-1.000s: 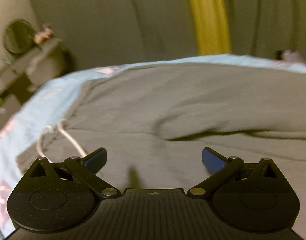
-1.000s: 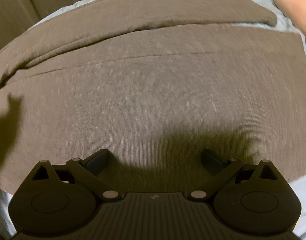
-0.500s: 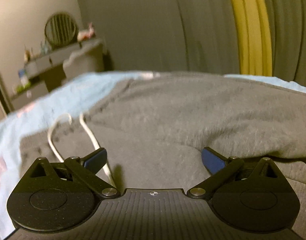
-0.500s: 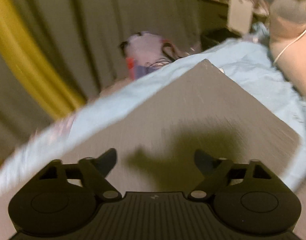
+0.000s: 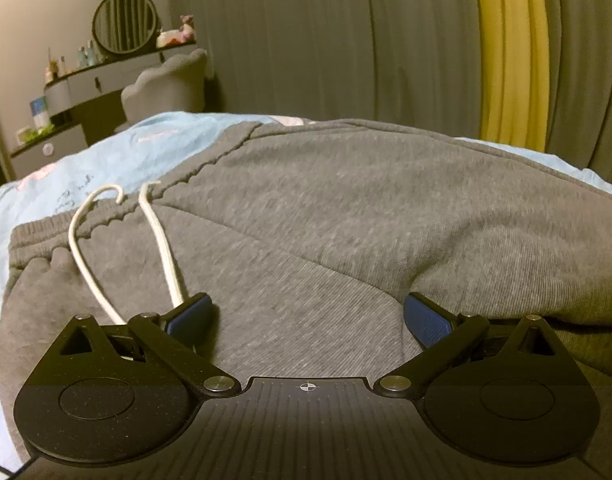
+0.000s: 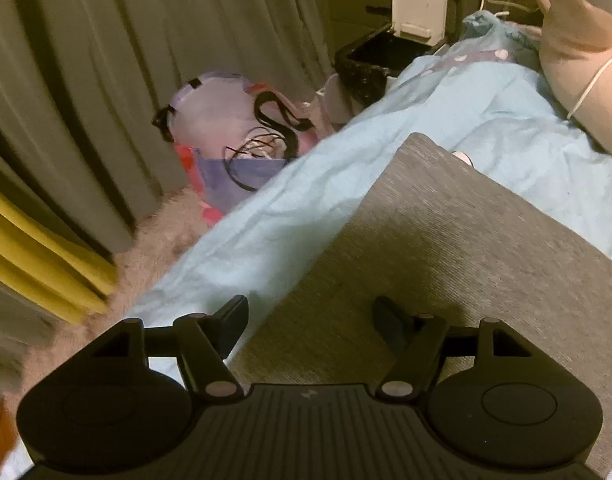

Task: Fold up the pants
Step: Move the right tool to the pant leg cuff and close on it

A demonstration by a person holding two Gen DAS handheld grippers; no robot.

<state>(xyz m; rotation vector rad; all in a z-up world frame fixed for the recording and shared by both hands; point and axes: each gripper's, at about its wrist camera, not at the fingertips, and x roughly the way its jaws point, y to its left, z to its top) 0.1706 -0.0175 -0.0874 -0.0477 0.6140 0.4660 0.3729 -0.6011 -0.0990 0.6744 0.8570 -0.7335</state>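
Left wrist view: left gripper (image 5: 306,318) low over grey pants (image 5: 346,216), jaws spread wide, holding nothing. Pants lie flat across light blue bedsheet (image 5: 105,152), waistband toward left. White drawstring (image 5: 161,236) trails from waistband down to left finger. Grey curtain (image 5: 326,40) behind, yellow strip at right.

Right wrist view: right gripper (image 6: 310,320) wide apart, empty, above pants leg near its hem corner (image 6: 418,138). Left finger over bedsheet, right finger over fabric. Bag (image 6: 233,128) on floor beyond bed
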